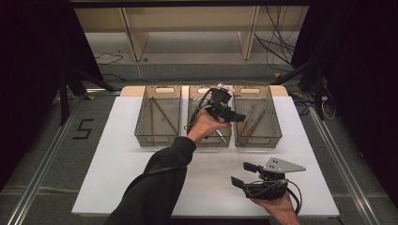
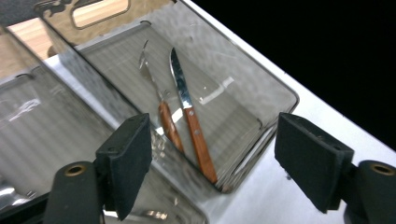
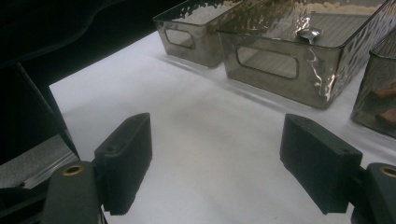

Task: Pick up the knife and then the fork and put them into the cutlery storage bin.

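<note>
Left tool (image 1: 233, 114) hangs open and empty over the bins at the bench's far edge, aimed at the right-hand bin (image 2: 261, 79), where the knife (image 2: 189, 112) and fork (image 2: 161, 105) lie touching. Risk: jaws catch both, or strike the wall. Right tool (image 1: 244, 174) rests open near the front edge.

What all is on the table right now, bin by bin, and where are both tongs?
Bins: three, smoky clear, side by side at the table's far edge; left bin, middle bin, right bin.
Chopsticks: two, brown, crossed in the left bin.
Knife: one, wooden handle, right bin.
Fork: one, wooden handle, beside the knife.
Metal utensil: one, silver, middle bin; type unclear.
Table: one, white.
Left tongs: black, open, over the middle bin.
Right tongs: black, open, over the near table.
</note>
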